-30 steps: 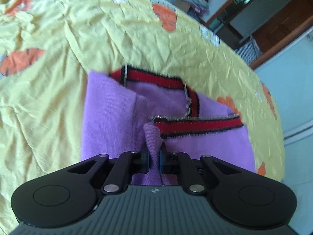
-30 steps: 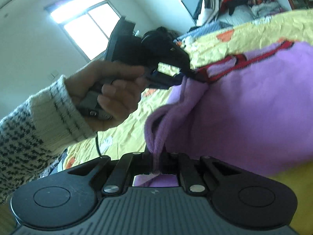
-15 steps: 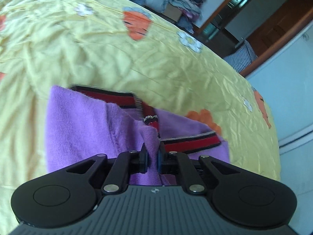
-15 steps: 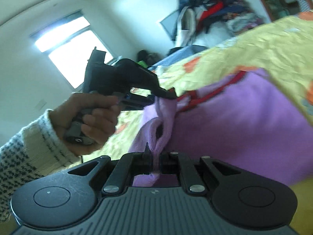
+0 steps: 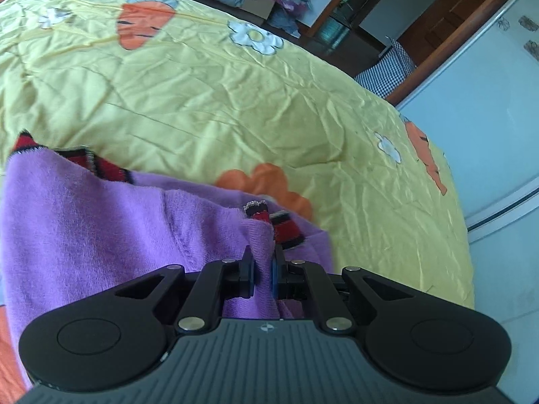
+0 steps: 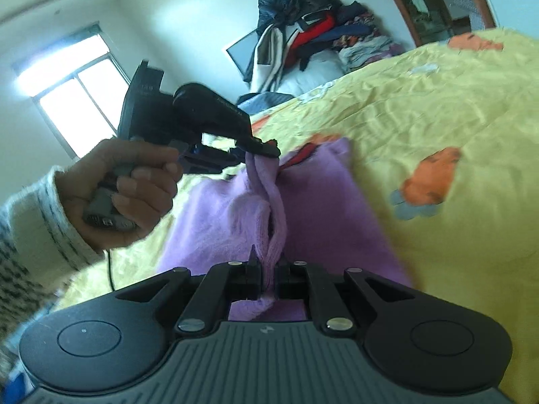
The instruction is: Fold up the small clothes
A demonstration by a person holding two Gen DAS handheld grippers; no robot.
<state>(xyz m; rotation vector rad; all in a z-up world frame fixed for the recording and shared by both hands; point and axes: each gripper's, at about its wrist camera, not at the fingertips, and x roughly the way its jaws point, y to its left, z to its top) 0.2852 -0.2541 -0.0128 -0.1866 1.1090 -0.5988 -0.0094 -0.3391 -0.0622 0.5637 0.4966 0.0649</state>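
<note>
Fingers (image 5: pixel 247 271) of both grippers pinch the purple garment (image 5: pixel 101 229) between them.

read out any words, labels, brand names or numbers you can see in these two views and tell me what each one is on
No text here can be read.
Left hand-held gripper: faint pale lettering along its black body, too blurred to read.
Its rear block: embossed marks, too dim to read.
Right hand-held gripper: only a small pale emblem on the ribbed housing, no letters.
Purple garment and yellow bedspread: carrots and flowers, no writing.
</note>
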